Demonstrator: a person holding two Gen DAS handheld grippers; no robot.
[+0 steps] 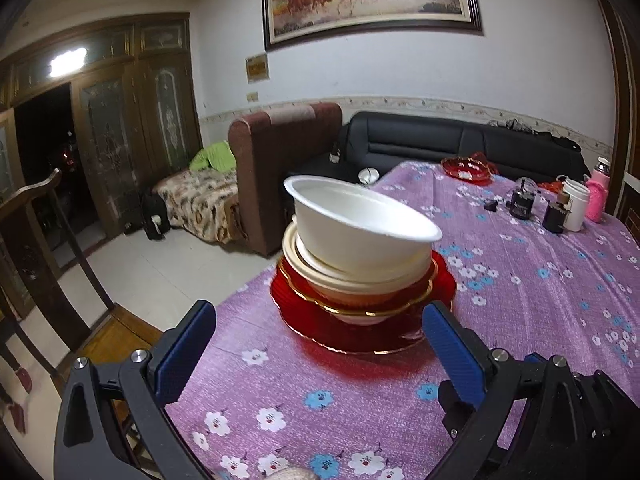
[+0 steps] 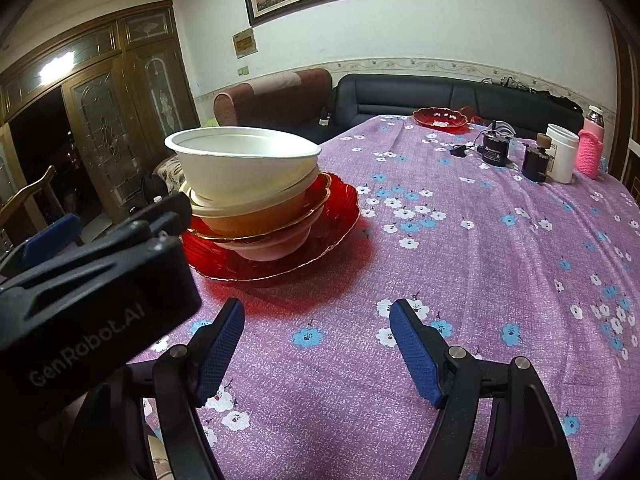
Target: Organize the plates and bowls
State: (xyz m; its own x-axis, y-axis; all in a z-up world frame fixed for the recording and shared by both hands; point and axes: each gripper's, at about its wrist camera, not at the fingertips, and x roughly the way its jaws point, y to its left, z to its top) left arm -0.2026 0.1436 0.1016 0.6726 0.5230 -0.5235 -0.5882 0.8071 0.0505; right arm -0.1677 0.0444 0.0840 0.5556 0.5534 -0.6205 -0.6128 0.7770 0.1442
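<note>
The left gripper (image 1: 318,344) fills the bottom of its own view, its blue-padded fingers (image 1: 186,350) spread wide, one at lower left and one at lower right, with nothing gripped between them. In the right wrist view its black body shows at the left edge. The right gripper (image 2: 316,346) sits along the bottom of its view, fingers (image 2: 414,354) likewise parted and empty, angled downward.

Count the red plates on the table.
3: a large one under the stack, a gold-rimmed one within the stack, and one at the far end. Others may be hidden.
</note>
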